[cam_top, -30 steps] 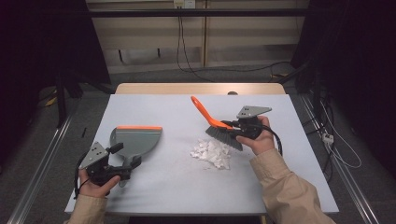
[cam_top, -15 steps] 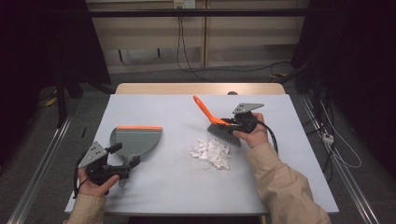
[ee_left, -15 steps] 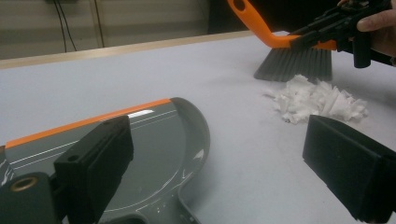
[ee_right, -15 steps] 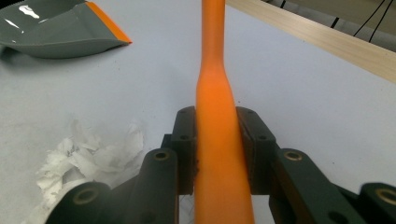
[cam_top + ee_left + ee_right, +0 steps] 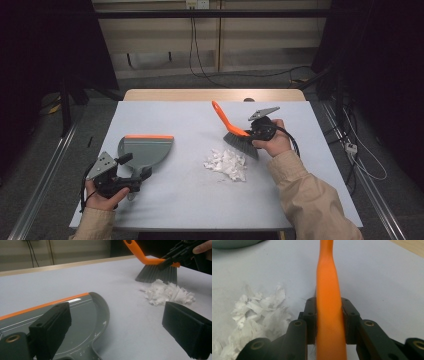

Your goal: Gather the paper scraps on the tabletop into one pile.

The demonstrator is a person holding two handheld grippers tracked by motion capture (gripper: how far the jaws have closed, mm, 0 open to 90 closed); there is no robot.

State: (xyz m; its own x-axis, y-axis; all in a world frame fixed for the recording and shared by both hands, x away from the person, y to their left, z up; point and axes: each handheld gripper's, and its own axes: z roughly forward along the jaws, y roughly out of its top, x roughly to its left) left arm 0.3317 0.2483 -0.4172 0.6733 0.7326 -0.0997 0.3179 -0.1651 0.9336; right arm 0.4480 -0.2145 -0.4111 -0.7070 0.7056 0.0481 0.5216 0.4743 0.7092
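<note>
A brush with an orange handle (image 5: pixel 222 117) and grey bristles (image 5: pixel 241 142) stands tilted at the far right edge of a pile of white paper shreds (image 5: pixel 226 163). My right gripper (image 5: pixel 252 134) is shut on the handle, and its pads (image 5: pixel 310 315) press both sides of the orange handle (image 5: pixel 327 277). A grey dustpan (image 5: pixel 145 152) with an orange lip lies flat at the left. My left gripper (image 5: pixel 135 167) is at the dustpan's handle end. Its jaws stand wide apart and open over the dustpan (image 5: pixel 75 315), touching nothing. The shreds (image 5: pixel 167 292) and the brush (image 5: pixel 156 272) lie beyond it.
A pale blue sheet (image 5: pixel 180 205) covers the table. Bare wood (image 5: pixel 200 95) shows along the far edge. Cables hang on the back wall and trail over the floor at the right. A metal rail (image 5: pixel 45 185) runs along the floor at the left.
My right hand has shifted a little with the brush, keeping the bristles beside the shreds. The left hand and the dustpan have stayed still.
</note>
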